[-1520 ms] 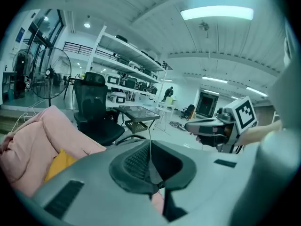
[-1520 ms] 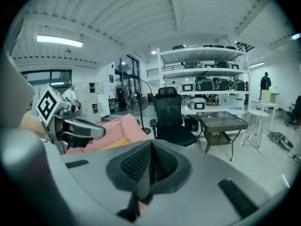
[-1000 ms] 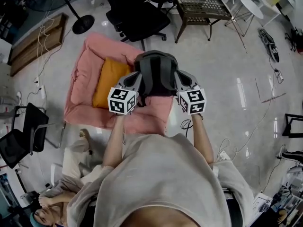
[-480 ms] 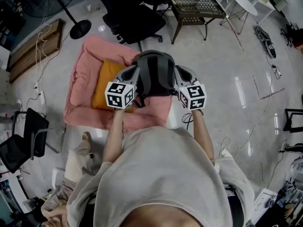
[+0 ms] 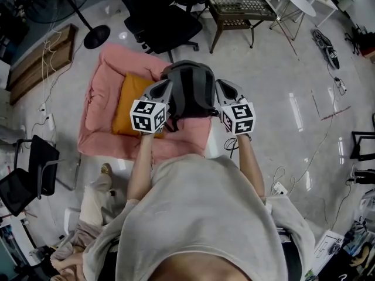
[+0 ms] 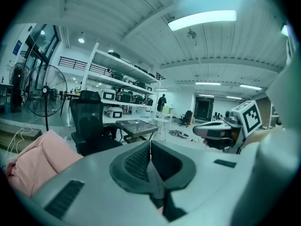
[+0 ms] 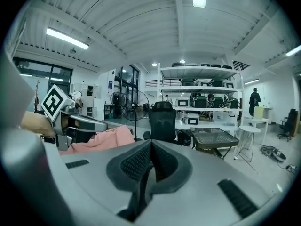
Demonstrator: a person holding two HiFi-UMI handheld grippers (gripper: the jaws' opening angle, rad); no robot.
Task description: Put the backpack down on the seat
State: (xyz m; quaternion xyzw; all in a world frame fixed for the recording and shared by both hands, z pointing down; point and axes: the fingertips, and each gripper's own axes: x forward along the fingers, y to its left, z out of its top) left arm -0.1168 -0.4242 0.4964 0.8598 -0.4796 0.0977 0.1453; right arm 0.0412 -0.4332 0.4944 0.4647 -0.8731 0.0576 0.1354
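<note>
Backpack (image 5: 190, 89), rounded grey fabric, hangs over soft pink padded seat (image 5: 102, 92) with orange cushion (image 5: 130, 98); left gripper (image 6: 150, 145) and right gripper (image 7: 150, 147) jaws each pinch thin dark strap (image 6: 155, 180).

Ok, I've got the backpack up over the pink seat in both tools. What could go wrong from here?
1. The left tool and right tool are each shut on only a thin strap of the backpack; one could slip and let the bag swing.
2. The backpack hangs over the right part of the pink seat, near its edge; released there it might slide off.
3. The orange cushion lies beside it, so the bag may land tilted.
</note>
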